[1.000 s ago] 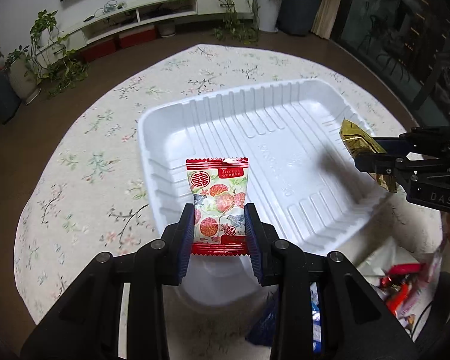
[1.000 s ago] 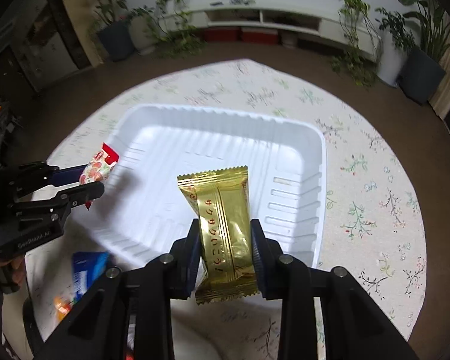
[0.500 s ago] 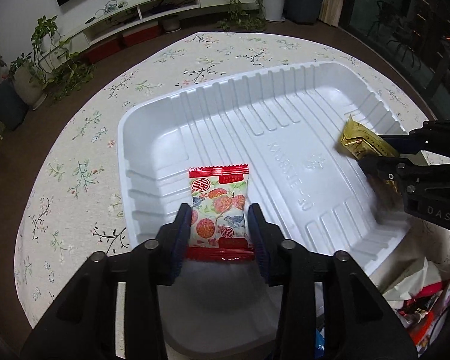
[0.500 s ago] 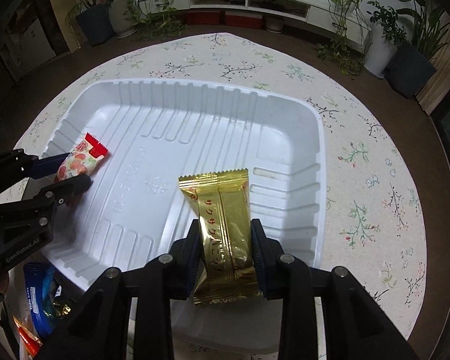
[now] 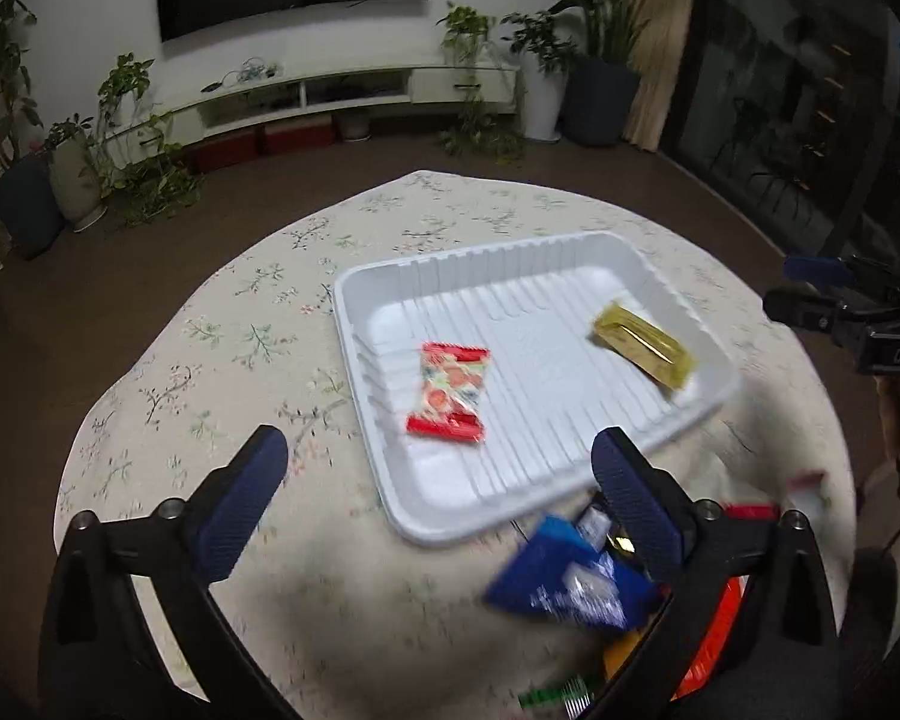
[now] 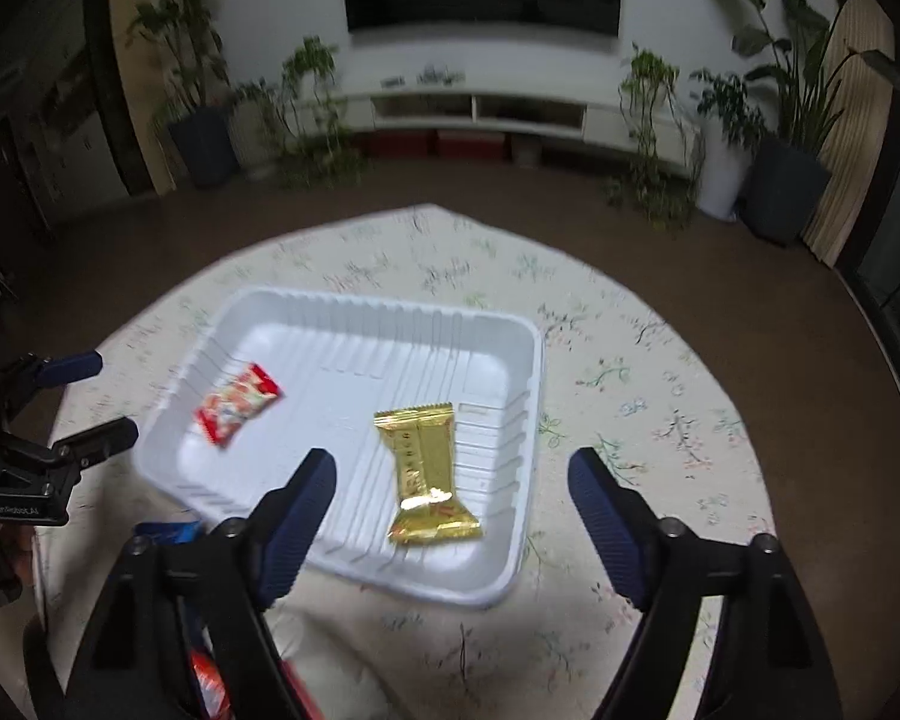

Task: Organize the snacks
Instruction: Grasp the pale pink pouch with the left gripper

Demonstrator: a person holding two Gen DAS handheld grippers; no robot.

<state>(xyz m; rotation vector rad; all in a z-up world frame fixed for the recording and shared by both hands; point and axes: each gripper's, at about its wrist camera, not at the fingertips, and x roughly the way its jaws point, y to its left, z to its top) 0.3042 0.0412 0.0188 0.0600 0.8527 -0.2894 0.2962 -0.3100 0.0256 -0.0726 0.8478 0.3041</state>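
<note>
A white ribbed plastic tray (image 5: 384,276) (image 6: 528,372) rests on the round floral tablecloth. Inside it lie a red-and-white fruit-print snack packet (image 5: 453,391) (image 6: 238,403) on the left and a gold wrapped bar (image 5: 642,343) (image 6: 425,474) on the right. My left gripper (image 5: 435,453) hangs above the tray's near edge, its jaws opening wide with nothing between them. My right gripper (image 6: 450,474) hovers above the gold bar without touching it, jaws opening. Each gripper also shows at the side of the other's view, the right gripper (image 5: 810,285) and the left gripper (image 6: 96,393).
A heap of loose snacks, with a blue packet (image 5: 570,582) and red and orange wrappers (image 5: 714,642), lies at the table's near edge between the grippers. Bare floral cloth (image 5: 228,360) spreads left of and behind the tray. Potted plants and a low white cabinet stand far back.
Both grippers have let go of their snacks, which now lie in the tray. Both have opened wide and pulled back and up from the tray.
</note>
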